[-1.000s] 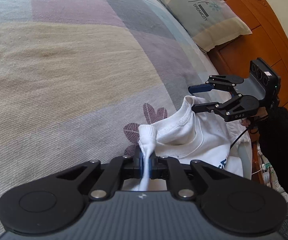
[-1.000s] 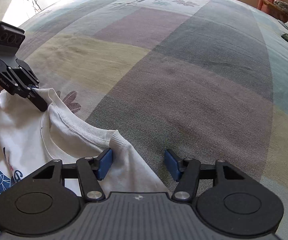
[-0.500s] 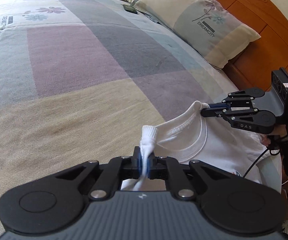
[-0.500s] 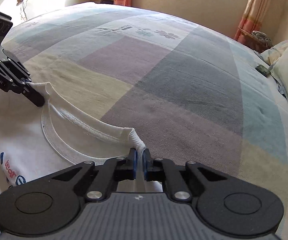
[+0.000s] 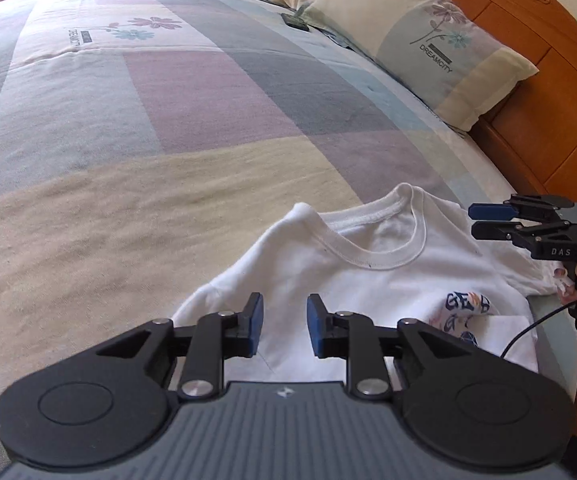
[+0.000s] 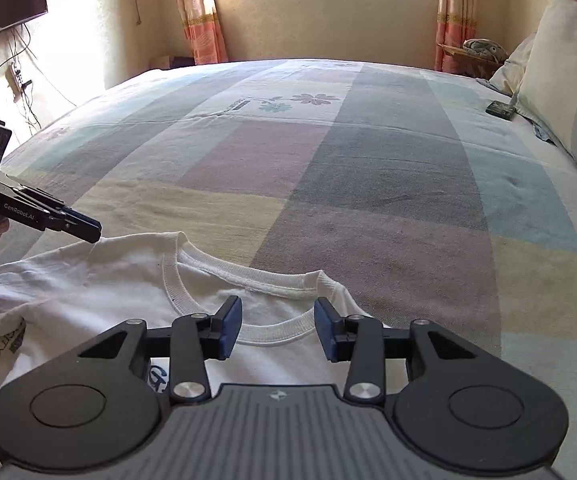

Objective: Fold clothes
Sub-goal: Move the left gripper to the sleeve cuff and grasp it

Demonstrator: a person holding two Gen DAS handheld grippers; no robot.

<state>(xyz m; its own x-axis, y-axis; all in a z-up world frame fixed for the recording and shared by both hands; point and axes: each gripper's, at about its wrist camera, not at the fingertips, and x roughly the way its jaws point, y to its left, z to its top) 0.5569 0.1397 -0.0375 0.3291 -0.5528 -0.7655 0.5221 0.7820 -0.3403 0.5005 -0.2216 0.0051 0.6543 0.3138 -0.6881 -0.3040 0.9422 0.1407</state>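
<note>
A white T-shirt with a blue print lies flat on the bed, its collar toward the bed's middle. My left gripper hovers above the shirt's left shoulder, jaws opening, nothing pinched between the blue pads. My right gripper hangs above the collar near the right shoulder, jaws opening too, empty. In the left wrist view the right gripper shows at the shirt's far shoulder; in the right wrist view the left gripper shows just off the other shoulder.
The bed has a checked pastel cover. Pillows lean on a wooden headboard on the right. A small dark object lies near the pillows. A cable trails from the right gripper over the bed edge.
Both grippers let go of the shirt's shoulders and lifted back; the shirt now lies flat on the cover. Half a second ago each was shut on a shoulder fold.
</note>
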